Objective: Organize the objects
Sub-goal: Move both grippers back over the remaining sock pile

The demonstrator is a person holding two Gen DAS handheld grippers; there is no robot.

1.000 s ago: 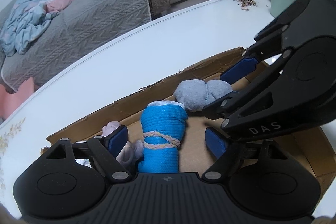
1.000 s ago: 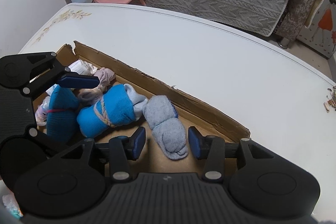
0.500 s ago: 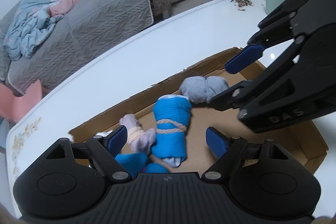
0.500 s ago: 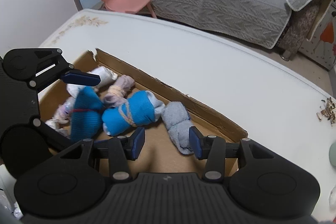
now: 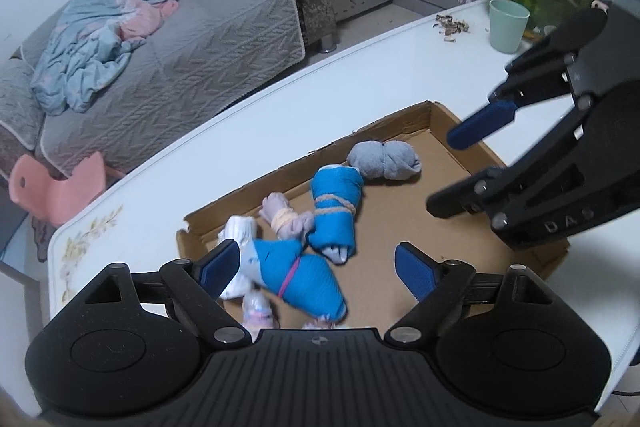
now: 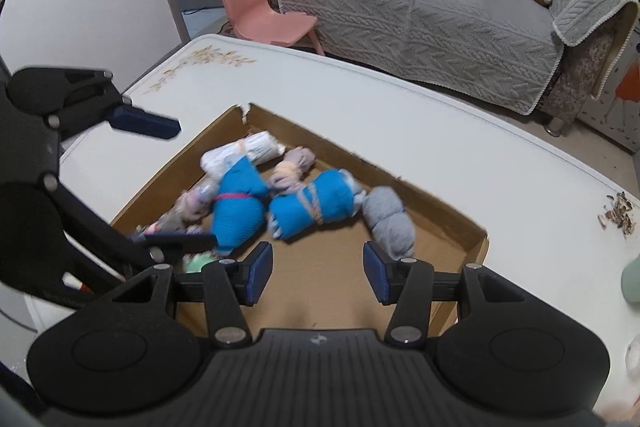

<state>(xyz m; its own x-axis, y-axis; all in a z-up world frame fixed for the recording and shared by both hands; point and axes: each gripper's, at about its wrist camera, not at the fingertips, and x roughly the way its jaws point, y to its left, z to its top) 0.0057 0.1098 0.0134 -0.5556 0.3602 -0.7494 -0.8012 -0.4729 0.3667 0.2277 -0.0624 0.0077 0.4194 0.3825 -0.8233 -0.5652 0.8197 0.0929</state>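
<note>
both grippers are hovering over the cardboard tray [image 5: 436, 115], left gripper [image 5: 316, 267] and right gripper [image 6: 318, 267] gaping wide, holding nothing; sock rolls [image 6: 312, 205] are lying inside.

Left tool [image 5: 316, 271] gapes empty over the near end of a cardboard tray [image 5: 442, 115] on the white table [image 5: 240, 131]. Right tool [image 5: 476, 171] hangs open at right. A grey roll [image 5: 384, 161] lies far, a blue roll [image 5: 334, 211] mid-tray.
</note>
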